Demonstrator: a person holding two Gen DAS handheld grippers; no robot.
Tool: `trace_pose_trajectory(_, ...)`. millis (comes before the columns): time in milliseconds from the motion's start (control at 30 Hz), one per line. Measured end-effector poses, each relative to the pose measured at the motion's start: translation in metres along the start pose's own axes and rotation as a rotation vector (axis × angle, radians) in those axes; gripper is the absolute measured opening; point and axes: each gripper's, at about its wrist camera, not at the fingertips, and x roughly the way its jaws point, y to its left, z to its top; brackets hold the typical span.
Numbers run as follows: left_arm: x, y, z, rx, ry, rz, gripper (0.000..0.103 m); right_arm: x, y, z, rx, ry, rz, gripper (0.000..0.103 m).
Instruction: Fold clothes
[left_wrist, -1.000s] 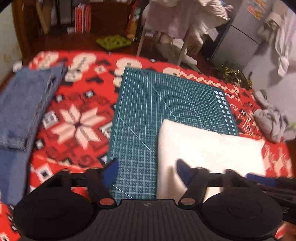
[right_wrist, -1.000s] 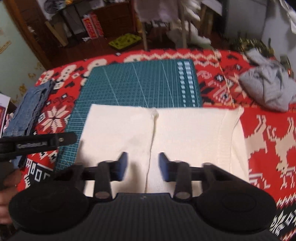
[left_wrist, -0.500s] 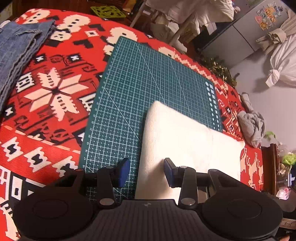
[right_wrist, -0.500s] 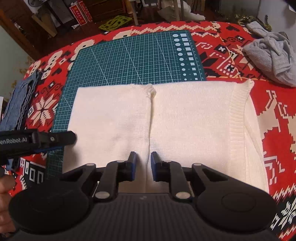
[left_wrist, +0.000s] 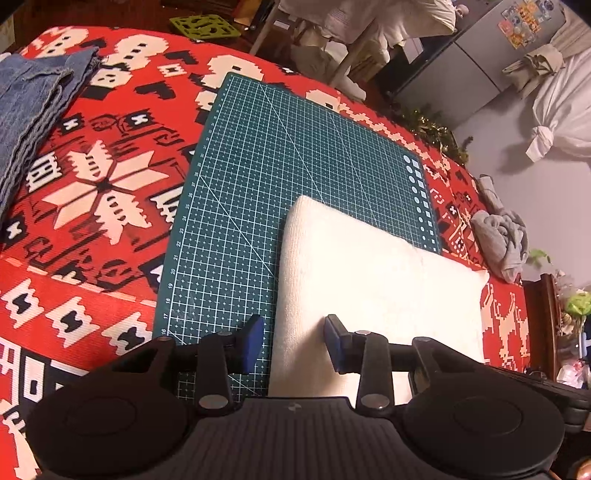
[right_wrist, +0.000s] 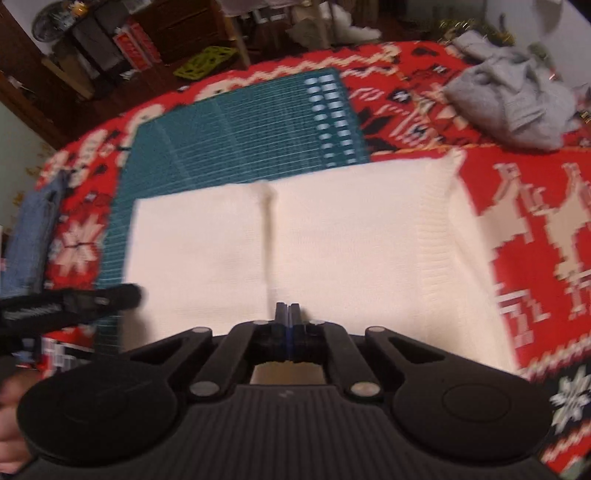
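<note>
Flanking the cream sweater (right_wrist: 351, 236): jeans (left_wrist: 29, 103), grey garment (right_wrist: 513, 99); left tool (left_wrist: 293, 341) wide, right tool (right_wrist: 289, 314) closed.

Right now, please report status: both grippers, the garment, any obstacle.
Left gripper open, straddling white sweater left edge. Right gripper shut at near edge; pinch unconfirmed. Nothing on sweater; grey garment apart.

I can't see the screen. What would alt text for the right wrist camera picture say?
The right gripper, its two fingers closed together, sits at the near edge of a folded cream sweater. The sweater lies partly on a green cutting mat over a red patterned cloth. A crumpled grey garment lies far right; the picture is blurred.
</note>
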Motion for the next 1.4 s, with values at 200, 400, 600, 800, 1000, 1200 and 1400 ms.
trace_pose_trajectory(200,-0.005,0.003,0.002,-0.004,0.000,-0.016,0.031,-0.017,0.005,0.001,0.002,-0.018,0.118,0.011)
trace_pose_trajectory(400,-0.010,0.004,0.001,0.000,0.013,-0.033,0.031,-0.007,0.014,-0.012,-0.036,0.023,0.084,0.022)
trace_pose_trajectory(600,-0.006,0.002,-0.002,0.018,0.042,-0.025,0.031,0.003,0.011,-0.016,-0.014,0.082,0.112,0.013)
trace_pose_trajectory(800,-0.007,0.002,-0.003,0.030,0.036,-0.017,0.031,-0.002,0.007,-0.020,-0.023,0.076,0.087,0.003)
trace_pose_trajectory(1000,-0.011,0.009,0.000,-0.002,0.031,-0.031,0.024,-0.014,0.000,-0.016,-0.010,0.057,0.113,0.003)
trace_pose_trajectory(1200,-0.019,0.019,0.005,-0.056,0.026,-0.102,0.010,-0.025,0.011,-0.013,-0.016,0.023,0.154,0.002)
trace_pose_trajectory(1400,-0.020,0.011,0.005,-0.035,0.033,-0.116,0.005,-0.029,0.037,-0.010,-0.034,0.004,0.217,0.002)
